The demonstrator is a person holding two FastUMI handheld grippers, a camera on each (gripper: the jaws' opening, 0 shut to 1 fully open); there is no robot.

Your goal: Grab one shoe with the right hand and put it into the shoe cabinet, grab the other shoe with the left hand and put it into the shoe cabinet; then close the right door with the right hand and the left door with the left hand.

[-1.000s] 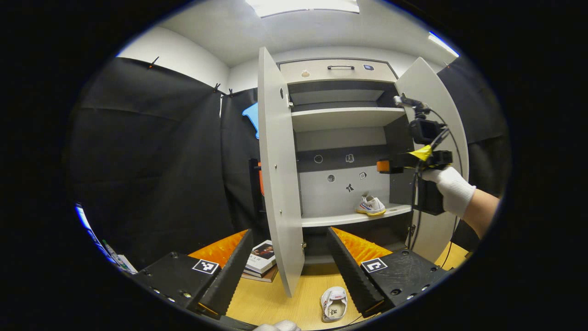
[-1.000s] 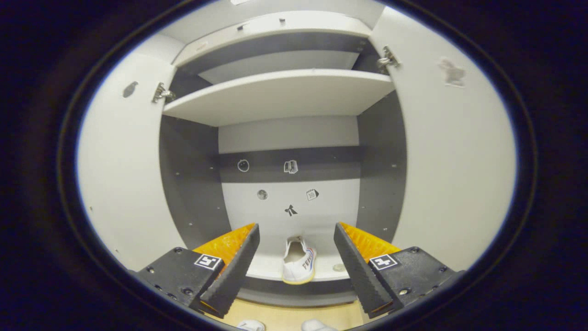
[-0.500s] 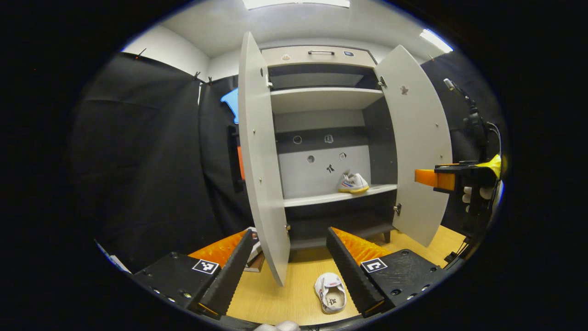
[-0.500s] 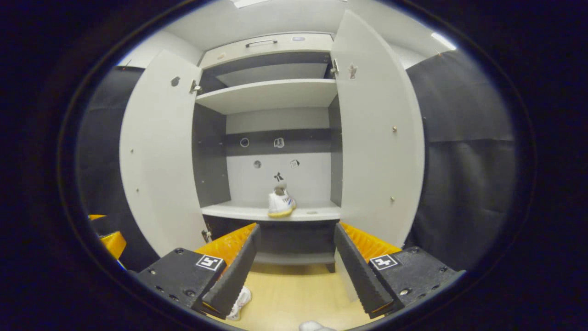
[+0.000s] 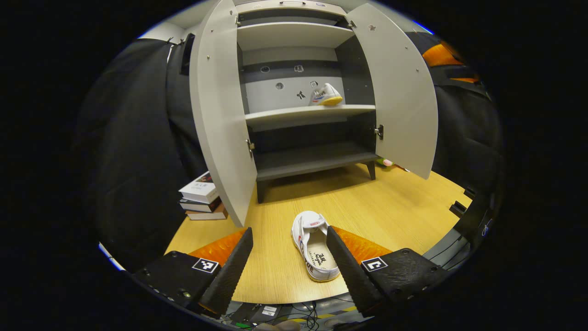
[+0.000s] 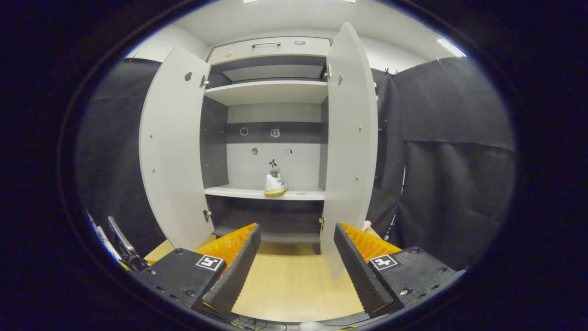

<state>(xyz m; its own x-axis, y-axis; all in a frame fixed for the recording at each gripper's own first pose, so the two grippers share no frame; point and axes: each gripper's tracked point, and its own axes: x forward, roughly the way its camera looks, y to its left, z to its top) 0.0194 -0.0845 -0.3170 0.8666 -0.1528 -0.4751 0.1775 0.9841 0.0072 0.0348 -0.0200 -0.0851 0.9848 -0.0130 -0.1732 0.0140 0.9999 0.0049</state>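
Observation:
The shoe cabinet (image 5: 298, 110) (image 6: 271, 138) stands at the back of a wooden table with both doors open. One white shoe (image 5: 325, 95) (image 6: 275, 183) rests on its middle shelf. The other white shoe (image 5: 315, 246) lies on the table, heel toward the cabinet. My left gripper (image 5: 289, 264) is open above the near table edge, and that shoe lies between its fingers, closer to the right finger. My right gripper (image 6: 296, 264) is open and empty, well back from the cabinet, facing the edge of the right door (image 6: 349, 147). The left door (image 5: 220, 115) (image 6: 170, 151) swings wide.
A stack of books (image 5: 202, 196) lies on the table left of the left door. A small pink object (image 5: 386, 162) sits by the cabinet's right foot. Black cloth walls stand on both sides. Cables hang below the table's front edge (image 5: 294, 299).
My left gripper has tilted down and drawn over the shoe on the table, which now lies between its fingers. My right gripper has backed farther away from the cabinet to the right.

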